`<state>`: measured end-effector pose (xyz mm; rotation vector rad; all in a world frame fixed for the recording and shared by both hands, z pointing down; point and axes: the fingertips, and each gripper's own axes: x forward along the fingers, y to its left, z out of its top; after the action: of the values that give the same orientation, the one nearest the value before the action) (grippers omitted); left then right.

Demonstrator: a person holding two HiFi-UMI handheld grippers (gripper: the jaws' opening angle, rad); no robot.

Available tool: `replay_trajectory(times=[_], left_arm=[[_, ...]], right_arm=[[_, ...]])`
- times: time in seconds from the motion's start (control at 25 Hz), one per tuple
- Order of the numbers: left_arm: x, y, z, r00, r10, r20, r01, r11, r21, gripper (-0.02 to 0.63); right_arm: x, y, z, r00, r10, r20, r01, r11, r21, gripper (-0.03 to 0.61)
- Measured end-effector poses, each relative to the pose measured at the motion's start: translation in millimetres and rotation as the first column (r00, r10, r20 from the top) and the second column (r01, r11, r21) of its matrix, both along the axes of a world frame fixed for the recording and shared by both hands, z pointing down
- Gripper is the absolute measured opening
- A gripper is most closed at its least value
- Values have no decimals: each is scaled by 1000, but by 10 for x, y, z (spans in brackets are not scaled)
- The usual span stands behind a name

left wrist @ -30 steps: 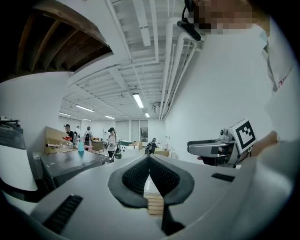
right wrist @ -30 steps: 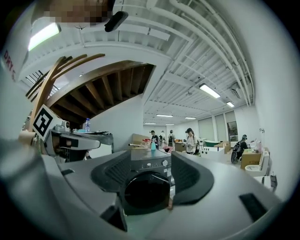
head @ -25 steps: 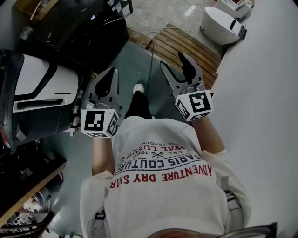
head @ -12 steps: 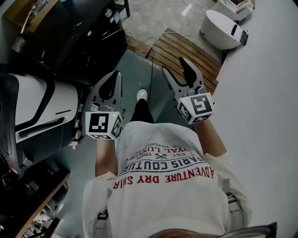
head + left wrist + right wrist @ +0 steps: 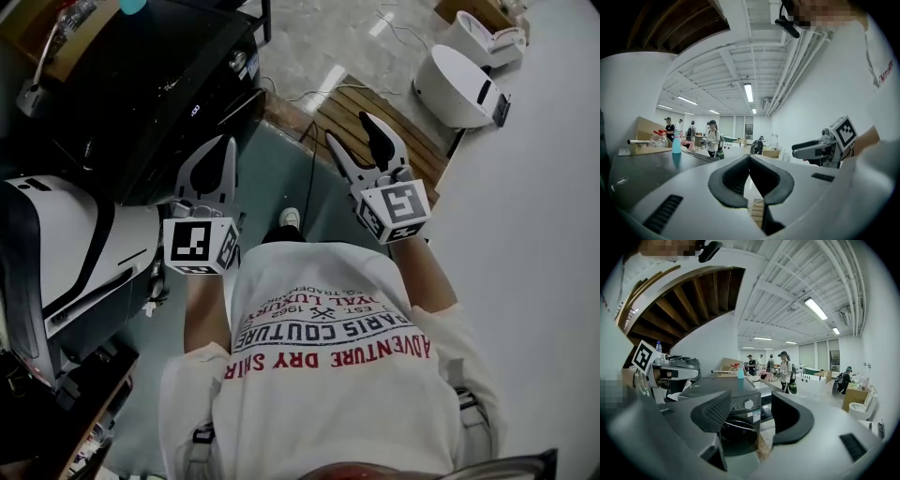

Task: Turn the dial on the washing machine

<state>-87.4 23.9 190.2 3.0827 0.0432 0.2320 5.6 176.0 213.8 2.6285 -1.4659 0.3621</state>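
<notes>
The black washing machine (image 5: 159, 84) stands ahead to the left in the head view. In the right gripper view its front (image 5: 736, 427) faces me, with the round silver dial (image 5: 748, 404) on the control panel some way off. My right gripper (image 5: 349, 131) is held out in the air, open with nothing between its jaws (image 5: 751, 397). My left gripper (image 5: 228, 146) hangs beside the machine's corner, and its tips meet, shut on nothing (image 5: 749, 158). Neither gripper touches the machine.
A white and black appliance (image 5: 66, 253) stands at the left. A slatted wooden platform (image 5: 375, 108) and a white round unit (image 5: 464, 84) lie ahead, with a white wall (image 5: 534, 262) at the right. A blue spray bottle (image 5: 740, 373) stands on the washer's top. People stand in the background.
The person has stepped forward: the washing machine and the white appliance have slid down and nearer in the head view. Both grippers keep their pose, the right open and the left shut.
</notes>
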Motion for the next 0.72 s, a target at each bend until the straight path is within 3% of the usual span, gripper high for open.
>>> replay_trajectory(times=[0.24,0.44,0.56,0.72], left_arm=[[227,-360,259,995,-79,65,81,996,-31,15],[372,-534,417,977,-189,102,193,981,-30,15],[444,-588,477,953,-278,120,282,959,-21,15],[540,-579,592,910,-392,138,396,918,-4,15]], right_arm=[[366,-555,202,994,-105,21,105,994,-41,287],[717,-952,391,974,-225,36,226,972,-62,288],[938,-1161,496,947,-318,43,321,943,-89,293],[1152,-1443,666,892,-450,42,451,882,-138,293]])
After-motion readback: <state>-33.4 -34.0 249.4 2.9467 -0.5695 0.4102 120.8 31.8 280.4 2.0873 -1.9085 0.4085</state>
